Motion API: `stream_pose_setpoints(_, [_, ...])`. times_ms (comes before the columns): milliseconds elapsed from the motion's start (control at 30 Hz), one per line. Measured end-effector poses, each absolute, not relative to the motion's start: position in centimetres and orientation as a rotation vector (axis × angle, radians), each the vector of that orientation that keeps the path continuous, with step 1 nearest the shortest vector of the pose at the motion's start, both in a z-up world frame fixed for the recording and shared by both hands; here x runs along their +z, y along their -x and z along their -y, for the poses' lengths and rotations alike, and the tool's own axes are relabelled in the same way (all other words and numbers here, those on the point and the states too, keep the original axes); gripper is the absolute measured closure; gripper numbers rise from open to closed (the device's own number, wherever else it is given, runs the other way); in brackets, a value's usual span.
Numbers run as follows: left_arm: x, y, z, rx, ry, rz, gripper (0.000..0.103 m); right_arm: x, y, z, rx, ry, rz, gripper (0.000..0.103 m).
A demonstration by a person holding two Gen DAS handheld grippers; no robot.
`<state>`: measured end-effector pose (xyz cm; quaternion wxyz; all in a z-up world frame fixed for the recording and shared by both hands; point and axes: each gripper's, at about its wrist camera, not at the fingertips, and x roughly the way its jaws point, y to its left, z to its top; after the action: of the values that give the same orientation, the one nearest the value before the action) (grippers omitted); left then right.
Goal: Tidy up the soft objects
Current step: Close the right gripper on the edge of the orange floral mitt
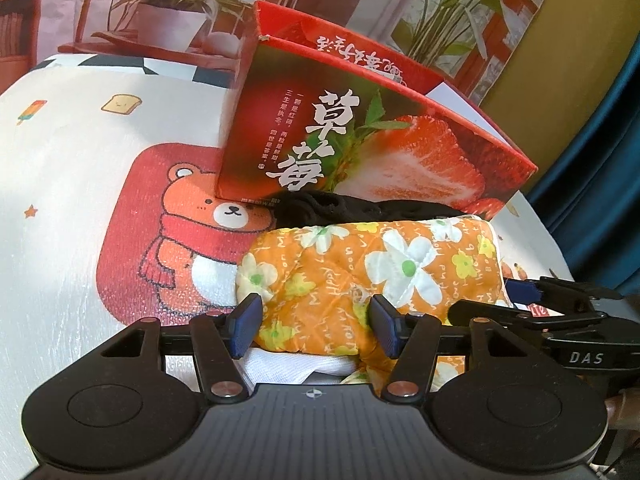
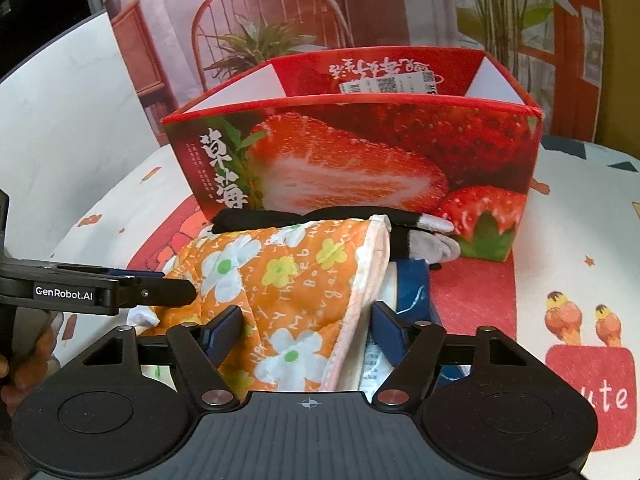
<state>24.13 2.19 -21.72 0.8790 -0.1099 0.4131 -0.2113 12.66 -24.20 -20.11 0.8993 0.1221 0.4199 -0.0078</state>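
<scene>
Near strawberry box (image 2: pixel 352 160): orange floral quilted cloth (image 2: pixel 288 280)
Left gripper (image 1: pixel 316 324): grasping the cloth
Right gripper (image 2: pixel 306 334): grasping the cloth

Strawberry box (image 2: pixel 360 152) blocks the way straight ahead, top open. Black cloth (image 1: pixel 340 208) lies against its base, orange floral quilted cloth (image 2: pixel 288 280) fills the near space. Bare tablecloth (image 1: pixel 72 184) left of box, and right (image 2: pixel 580 220).
</scene>
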Motion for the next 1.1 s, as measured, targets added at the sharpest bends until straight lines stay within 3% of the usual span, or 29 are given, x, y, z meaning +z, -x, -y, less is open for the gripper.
stream_pose_setpoints(233, [-21.2,-24.0,-3.8,-0.409,0.282,-0.852,0.041,-20.0,-12.8,24.2,-0.004,-0.221,-0.875,0.049])
stream_pose_setpoints(767, [-22.7,-26.9,-3.5,-0.412,0.359,-0.913,0.041,-19.8,-12.8,24.1,-0.004,-0.174,-0.882,0.056])
stream_pose_setpoints(800, [-22.6,-26.8,-3.3,-0.411,0.349,-0.907,0.044,-19.8,-12.8,24.1,-0.004,-0.174,-0.883,0.056])
stream_pose_setpoints(867, [-22.2,-26.3,-3.1,-0.413,0.321,-0.885,0.067,-19.8,-13.0,23.9,-0.004,-0.17,-0.885,0.056])
stream_pose_setpoints(933, [-21.5,-25.8,-3.0,-0.411,0.284,-0.856,0.083,-19.6,-12.9,23.9,-0.003,-0.167,-0.888,0.056])
stream_pose_setpoints(1100, [-19.5,-23.8,-2.8,-0.442,0.209,-0.758,0.089,-19.1,-12.7,24.5,0.001,-0.216,-0.893,0.056])
